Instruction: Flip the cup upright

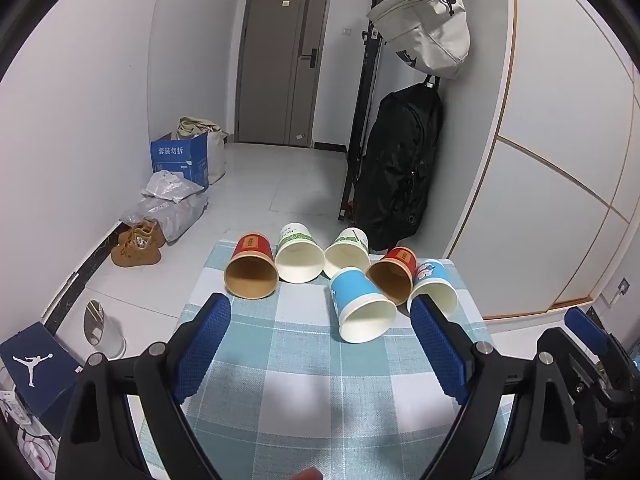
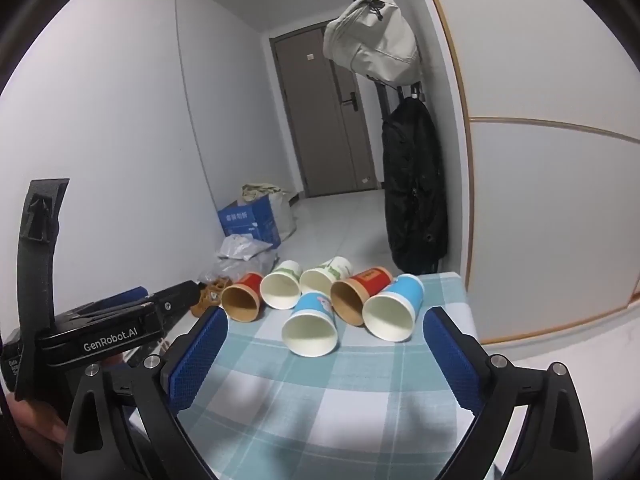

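Note:
Several paper cups lie on their sides on a checked tablecloth [image 1: 304, 364], mouths toward me. A blue cup [image 1: 360, 306] lies nearest, with a second blue cup [image 1: 434, 286] at the right, two red cups [image 1: 252, 270] [image 1: 394, 274] and two white-green cups [image 1: 300, 254] [image 1: 348, 252]. My left gripper [image 1: 320, 312] is open and empty, short of the cups. In the right wrist view the near blue cup [image 2: 312, 326] and the right blue cup [image 2: 394, 310] lie ahead of my open, empty right gripper [image 2: 324, 324]. The left gripper body [image 2: 104, 328] shows at the left.
The table [image 2: 436, 280] is small, with floor beyond its far and left edges. A black bag [image 1: 400, 168] and a white bag [image 1: 428, 24] hang by the wall at the right. Boxes, plastic bags and brown shoes [image 1: 138, 242] sit on the floor at the left.

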`<state>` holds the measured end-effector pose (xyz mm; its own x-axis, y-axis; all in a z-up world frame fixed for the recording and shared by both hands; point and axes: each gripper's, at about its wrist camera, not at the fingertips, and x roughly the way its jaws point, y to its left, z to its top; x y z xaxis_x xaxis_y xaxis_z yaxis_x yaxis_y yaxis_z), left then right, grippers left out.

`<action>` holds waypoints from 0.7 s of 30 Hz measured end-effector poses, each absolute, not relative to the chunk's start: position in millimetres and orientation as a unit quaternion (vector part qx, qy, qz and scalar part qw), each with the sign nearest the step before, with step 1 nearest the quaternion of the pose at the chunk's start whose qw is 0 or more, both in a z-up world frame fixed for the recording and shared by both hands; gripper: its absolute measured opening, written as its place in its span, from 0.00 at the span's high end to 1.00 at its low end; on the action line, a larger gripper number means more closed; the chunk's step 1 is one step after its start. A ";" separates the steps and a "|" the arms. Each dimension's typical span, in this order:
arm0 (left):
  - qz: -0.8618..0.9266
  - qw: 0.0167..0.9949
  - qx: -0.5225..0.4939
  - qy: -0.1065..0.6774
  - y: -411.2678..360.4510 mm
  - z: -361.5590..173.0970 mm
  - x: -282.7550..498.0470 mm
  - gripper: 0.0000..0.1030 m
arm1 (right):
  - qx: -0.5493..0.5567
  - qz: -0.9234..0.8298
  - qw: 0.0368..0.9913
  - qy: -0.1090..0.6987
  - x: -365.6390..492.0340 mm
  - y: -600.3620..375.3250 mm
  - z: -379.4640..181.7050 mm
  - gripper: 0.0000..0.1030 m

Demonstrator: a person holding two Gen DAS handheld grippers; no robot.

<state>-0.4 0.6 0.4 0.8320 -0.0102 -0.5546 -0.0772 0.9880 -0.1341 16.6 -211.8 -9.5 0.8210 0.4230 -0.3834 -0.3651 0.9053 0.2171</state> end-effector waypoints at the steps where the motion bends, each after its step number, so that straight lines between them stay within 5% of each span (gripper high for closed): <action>1: 0.018 0.954 -0.075 0.288 0.3 0.0 -0.2 0.14 | 0.068 0.206 0.952 0.216 17.2 -212.8 -9.8 0.03; 21: 0.013 0.954 -0.078 0.288 0.4 -0.5 -1.0 0.14 | 0.066 0.200 0.955 0.210 15.0 -213.8 -11.3 0.02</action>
